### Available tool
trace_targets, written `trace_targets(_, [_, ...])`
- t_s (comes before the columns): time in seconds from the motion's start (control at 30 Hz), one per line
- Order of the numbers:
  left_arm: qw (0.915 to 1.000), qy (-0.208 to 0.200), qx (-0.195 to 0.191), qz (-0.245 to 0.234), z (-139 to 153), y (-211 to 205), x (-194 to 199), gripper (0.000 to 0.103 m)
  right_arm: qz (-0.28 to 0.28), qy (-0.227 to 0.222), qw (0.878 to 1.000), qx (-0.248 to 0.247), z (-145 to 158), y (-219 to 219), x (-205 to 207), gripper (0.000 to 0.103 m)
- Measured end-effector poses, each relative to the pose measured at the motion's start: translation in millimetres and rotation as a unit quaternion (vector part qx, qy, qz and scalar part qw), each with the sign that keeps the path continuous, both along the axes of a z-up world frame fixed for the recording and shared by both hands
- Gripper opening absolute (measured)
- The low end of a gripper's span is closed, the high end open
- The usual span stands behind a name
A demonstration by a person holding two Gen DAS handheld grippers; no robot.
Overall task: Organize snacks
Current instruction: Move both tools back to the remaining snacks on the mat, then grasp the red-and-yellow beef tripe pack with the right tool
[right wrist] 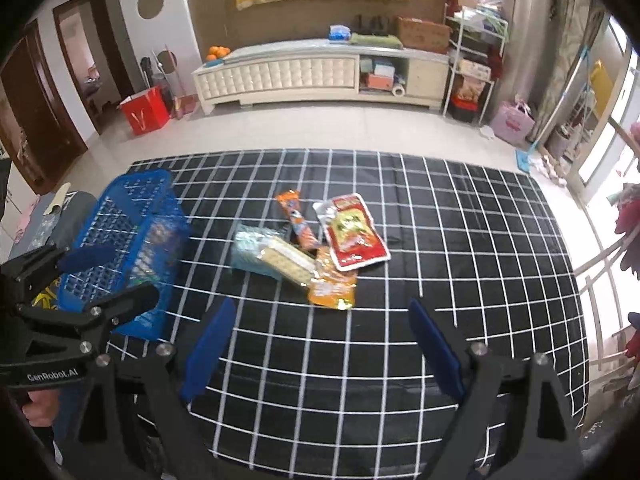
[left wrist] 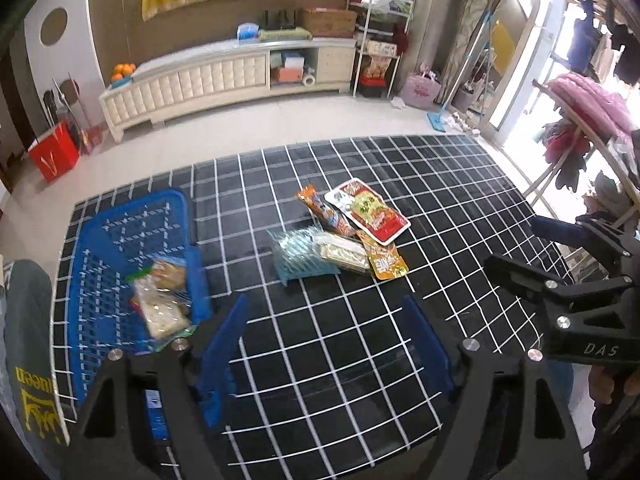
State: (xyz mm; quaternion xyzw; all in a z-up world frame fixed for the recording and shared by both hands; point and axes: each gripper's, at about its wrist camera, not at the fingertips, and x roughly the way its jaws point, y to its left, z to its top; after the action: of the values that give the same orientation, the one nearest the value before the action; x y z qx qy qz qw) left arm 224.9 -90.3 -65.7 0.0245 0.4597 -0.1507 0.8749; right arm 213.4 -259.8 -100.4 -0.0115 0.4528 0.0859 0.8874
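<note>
Left hand-held gripper spread, empty, beside blue basket holding wrapped snack. Right hand-held gripper spread, empty. Snack pile mid-desk, on black grid cloth, just ahead of both, untouched.

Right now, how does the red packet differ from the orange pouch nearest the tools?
The red packet is the larger, flat and red with a white border; the orange pouch is smaller, crinkled and orange. The red packet lies farther out on the checked cloth; the orange pouch lies nearer, tucked partly under the clear cracker pack. Both sit outside the blue basket, untouched.
</note>
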Motion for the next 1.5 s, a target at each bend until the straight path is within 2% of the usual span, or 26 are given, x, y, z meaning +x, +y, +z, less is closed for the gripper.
trace_targets(0.2, [0.9989,0.012,0.039,0.023,-33,-26,23,0.078,-0.004,0.028,1.000,-0.001,-29,-19,31,0.091])
trace_targets(0.5, [0.9969,0.048,0.020,0.059,-75,-37,74,0.078,0.002,0.075,0.997,-0.013,-79,-29,88,0.091])
trace_targets(0.67, [0.9961,0.046,0.036,0.067,-88,-38,99,0.078,0.006,0.095,0.995,-0.003,-100,-26,118,0.091])
trace_targets(0.8, [0.9952,0.054,0.025,0.078,-97,-32,116,0.078,0.012,0.110,0.994,-0.007,-117,-20,144,0.091])
trace_targets(1.03, [0.9929,0.063,0.015,0.100,-109,-17,142,0.078,0.034,0.122,0.992,-0.008,-134,-6,173,0.091])
trace_targets(1.13, [0.9919,0.069,0.002,0.107,-114,-12,149,0.078,0.046,0.125,0.991,-0.027,-144,0,181,0.091])
trace_targets(1.27, [0.9914,0.071,0.000,0.109,-120,-12,152,0.078,0.058,0.123,0.990,-0.035,-151,4,186,0.091])
trace_targets(1.4, [0.9919,0.069,0.014,0.106,-124,-17,156,0.078,0.069,0.116,0.990,-0.037,-156,5,186,0.091])
trace_targets(1.5, [0.9912,0.075,0.002,0.109,-126,-17,159,0.078,0.076,0.107,0.991,-0.034,-156,3,184,0.091])
